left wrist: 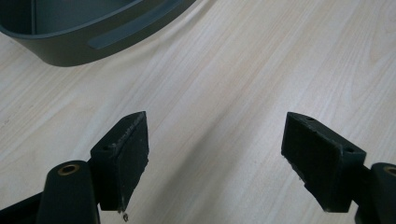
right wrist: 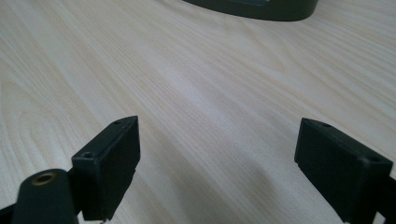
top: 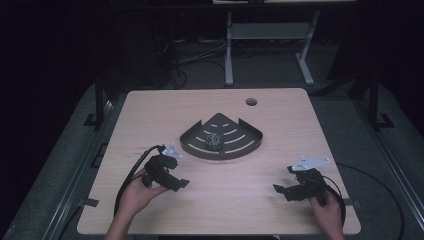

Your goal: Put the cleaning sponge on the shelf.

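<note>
Both grippers sit low over the table [top: 150, 107] with fingers apart and nothing between them, left gripper [top: 181, 183] nearest the dark corner tray [top: 192, 137] mid-table holding a metal scrubber ball [top: 214, 140], right gripper [top: 278, 189] parked well apart, likely so the left can reach in

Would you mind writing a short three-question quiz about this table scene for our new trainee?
1. True or false: the small metallic ball lies inside the dark corner tray.
2. Which gripper is nearer the tray: A) left gripper B) right gripper?
3. What lies between the left gripper's jaws?

Key:
1. True.
2. A.
3. Nothing; the jaws stand open over the bare wooden table, as do the right gripper's.
</note>
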### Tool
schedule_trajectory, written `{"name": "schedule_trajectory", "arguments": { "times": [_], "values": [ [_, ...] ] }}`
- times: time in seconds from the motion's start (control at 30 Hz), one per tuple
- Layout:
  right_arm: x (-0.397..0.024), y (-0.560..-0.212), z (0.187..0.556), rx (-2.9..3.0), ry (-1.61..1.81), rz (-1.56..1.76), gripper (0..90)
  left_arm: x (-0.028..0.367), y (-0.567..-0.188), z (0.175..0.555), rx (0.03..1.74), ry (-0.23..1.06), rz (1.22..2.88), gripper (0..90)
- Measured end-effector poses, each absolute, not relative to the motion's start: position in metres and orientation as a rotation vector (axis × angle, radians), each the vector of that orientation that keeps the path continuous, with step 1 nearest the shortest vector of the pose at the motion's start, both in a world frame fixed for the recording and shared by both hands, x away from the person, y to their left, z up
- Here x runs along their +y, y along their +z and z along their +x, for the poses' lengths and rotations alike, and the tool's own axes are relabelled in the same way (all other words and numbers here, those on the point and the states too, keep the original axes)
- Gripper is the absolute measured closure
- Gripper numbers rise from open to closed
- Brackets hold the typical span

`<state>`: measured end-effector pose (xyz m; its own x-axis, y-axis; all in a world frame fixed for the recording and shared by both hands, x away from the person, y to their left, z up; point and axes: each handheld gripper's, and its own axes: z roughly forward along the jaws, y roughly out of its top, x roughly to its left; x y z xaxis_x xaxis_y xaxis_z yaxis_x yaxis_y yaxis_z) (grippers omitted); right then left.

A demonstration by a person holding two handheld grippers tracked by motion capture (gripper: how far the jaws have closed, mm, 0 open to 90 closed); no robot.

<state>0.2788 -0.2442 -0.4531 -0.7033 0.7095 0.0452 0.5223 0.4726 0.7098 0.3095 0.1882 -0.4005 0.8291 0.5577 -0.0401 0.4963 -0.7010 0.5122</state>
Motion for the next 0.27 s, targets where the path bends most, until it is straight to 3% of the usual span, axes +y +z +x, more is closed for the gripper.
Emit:
{"name": "schedule_trajectory", "arguments": {
  "times": [0.27],
  "values": [
    [-0.2437, -0.4529, 0.2789, 2.47, 1.051, 1.057, 13.8, 0.1936, -0.4001, 0.2992, 0.775, 0.164, 2.484, 22.6]
  ]
}}
